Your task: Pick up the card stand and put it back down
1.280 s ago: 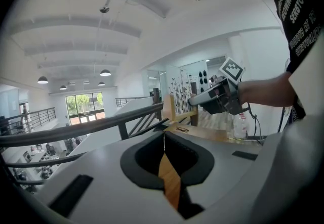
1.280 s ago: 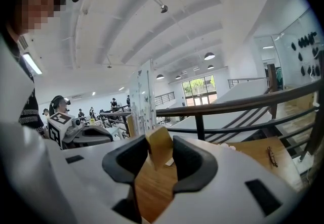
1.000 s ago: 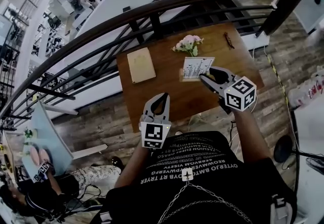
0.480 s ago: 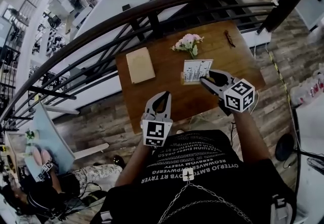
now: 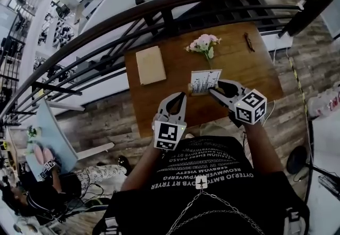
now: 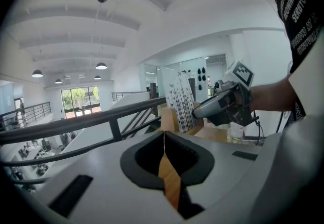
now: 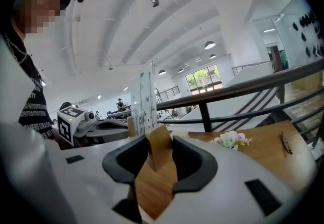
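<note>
The card stand [image 5: 205, 81] is a small wooden block holding an upright white printed card, near the middle of the wooden table [image 5: 159, 101]. My right gripper [image 5: 213, 88] is shut on the block's right end. In the right gripper view the wooden block [image 7: 159, 148] sits squeezed between both pads, with the card [image 7: 144, 100] rising behind it. I cannot tell whether the block touches the tabletop. My left gripper [image 5: 180, 97] hovers shut and empty just left of the stand. In the left gripper view the card [image 6: 183, 97] and the right gripper [image 6: 200, 112] lie ahead of the left gripper [image 6: 163, 139].
A tan notebook [image 5: 151, 65] lies at the table's back left. A pink flower sprig [image 5: 204, 43] is behind the stand and a small dark item [image 5: 248, 42] at the back right. A black railing [image 5: 159, 11] runs along the table's far edge.
The right gripper has come down with the card stand, which now sits closer to me and farther from the flowers. The left gripper has moved right, toward the stand.
</note>
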Demonstrator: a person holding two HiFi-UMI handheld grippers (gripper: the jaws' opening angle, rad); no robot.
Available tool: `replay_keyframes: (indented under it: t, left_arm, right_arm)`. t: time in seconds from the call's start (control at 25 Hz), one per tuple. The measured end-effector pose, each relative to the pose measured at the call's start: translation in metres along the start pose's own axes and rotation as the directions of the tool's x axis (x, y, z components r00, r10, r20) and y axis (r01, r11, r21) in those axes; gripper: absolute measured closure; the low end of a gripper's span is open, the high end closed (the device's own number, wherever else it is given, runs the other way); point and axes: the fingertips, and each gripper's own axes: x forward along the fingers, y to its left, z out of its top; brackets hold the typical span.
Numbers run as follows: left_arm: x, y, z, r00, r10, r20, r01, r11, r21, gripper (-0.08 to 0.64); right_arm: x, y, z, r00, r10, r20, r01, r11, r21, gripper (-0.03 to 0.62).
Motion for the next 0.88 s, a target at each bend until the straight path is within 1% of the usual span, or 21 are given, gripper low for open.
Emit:
replay_keyframes:
  t: [0.12,0.2,0.48,0.88]
  left_arm:
    - [0.009,-0.003,0.001,1.000,-0.023,0.005,0.023,1.000,-0.016,0.531]
    - [0.016,-0.008,0.002,0.999,-0.040,0.002,0.040,0.999,-0.014,0.531]
    - [0.040,-0.002,-0.001,0.999,-0.030,-0.033,0.029,0.999,-0.018,0.531]
    - [0.076,-0.004,0.002,0.996,-0.074,-0.043,0.072,0.997,-0.038,0.531]
  right_arm:
    - [0.005,-0.006,0.000,1.000,0.009,-0.009,-0.009,1.000,0.003,0.431]
    - [0.004,-0.012,0.000,1.000,0.008,-0.013,-0.008,1.000,0.009,0.431]
    - [0.010,-0.036,0.000,0.999,0.014,-0.034,-0.013,1.000,0.025,0.431]
    - [0.018,-0.075,0.002,0.998,0.041,-0.055,-0.038,0.998,0.056,0.431]
